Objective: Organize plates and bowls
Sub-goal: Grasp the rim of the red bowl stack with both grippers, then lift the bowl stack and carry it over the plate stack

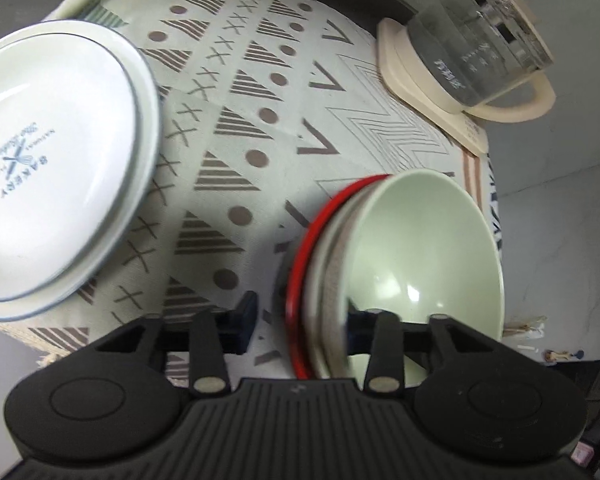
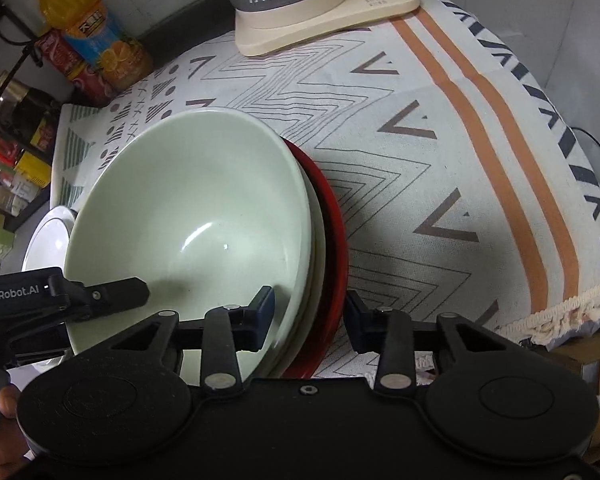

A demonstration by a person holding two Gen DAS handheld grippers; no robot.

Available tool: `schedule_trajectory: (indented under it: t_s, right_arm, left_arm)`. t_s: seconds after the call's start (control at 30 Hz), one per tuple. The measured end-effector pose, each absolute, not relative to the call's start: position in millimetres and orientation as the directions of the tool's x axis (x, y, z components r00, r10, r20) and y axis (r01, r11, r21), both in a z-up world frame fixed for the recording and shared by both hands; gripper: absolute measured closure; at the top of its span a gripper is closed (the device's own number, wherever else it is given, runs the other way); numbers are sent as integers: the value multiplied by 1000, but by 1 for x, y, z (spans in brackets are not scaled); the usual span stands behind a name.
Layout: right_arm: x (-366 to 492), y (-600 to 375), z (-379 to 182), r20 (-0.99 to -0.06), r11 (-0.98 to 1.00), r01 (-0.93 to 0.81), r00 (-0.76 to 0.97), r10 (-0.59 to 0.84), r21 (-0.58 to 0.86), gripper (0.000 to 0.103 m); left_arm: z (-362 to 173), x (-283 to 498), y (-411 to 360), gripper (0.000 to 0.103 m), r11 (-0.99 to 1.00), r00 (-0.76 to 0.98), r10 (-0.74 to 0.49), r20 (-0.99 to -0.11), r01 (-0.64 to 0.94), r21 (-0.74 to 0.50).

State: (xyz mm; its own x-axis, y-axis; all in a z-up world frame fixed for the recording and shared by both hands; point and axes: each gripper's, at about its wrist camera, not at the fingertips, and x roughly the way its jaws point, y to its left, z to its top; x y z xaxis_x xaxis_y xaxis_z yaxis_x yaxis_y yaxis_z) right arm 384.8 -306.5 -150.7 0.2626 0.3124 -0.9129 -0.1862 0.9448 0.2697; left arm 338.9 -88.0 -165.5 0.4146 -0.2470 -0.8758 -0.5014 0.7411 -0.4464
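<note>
Right tongs [image 2: 310,322], nearest the lens, are standing wide apart and straddling the near rim of the nested stack, one finger inside the green bowl [image 2: 192,232] and one outside the red bowl [image 2: 332,248]; they are not yet pinching, and appear to be lining up to clamp all rims together. Left tongs [image 1: 300,320] are likewise spread across the opposite rim, one finger visibly clear of the red wall, so both sides are apparently being readied for a balanced two-handed lift. Patterned cloth is covering the worktop [image 2: 440,160] and carrying everything. White plates [image 1: 56,160] are sitting stacked well apart at the far left, probably the sorted pile. Kettle [image 1: 480,40] is occupying the back edge, clear of the work. Whether a third bowl is nesting between green and red is looking likely but uncertain.
</note>
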Motion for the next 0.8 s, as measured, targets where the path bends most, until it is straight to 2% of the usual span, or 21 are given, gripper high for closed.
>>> schedule_trajectory:
  t_s: [0.2,0.8]
  right_arm:
    - [389,-318,-149,-897,934,-144,262,355,328,73]
    - [383,-287,-113,-865,924,-202,331,377,326,73]
  left_arm:
    - [-164,339,-89,72,751,412,-251,-876,-488,-445]
    - [-122,322,-54,72,752,497,-220,-840,-461,-470]
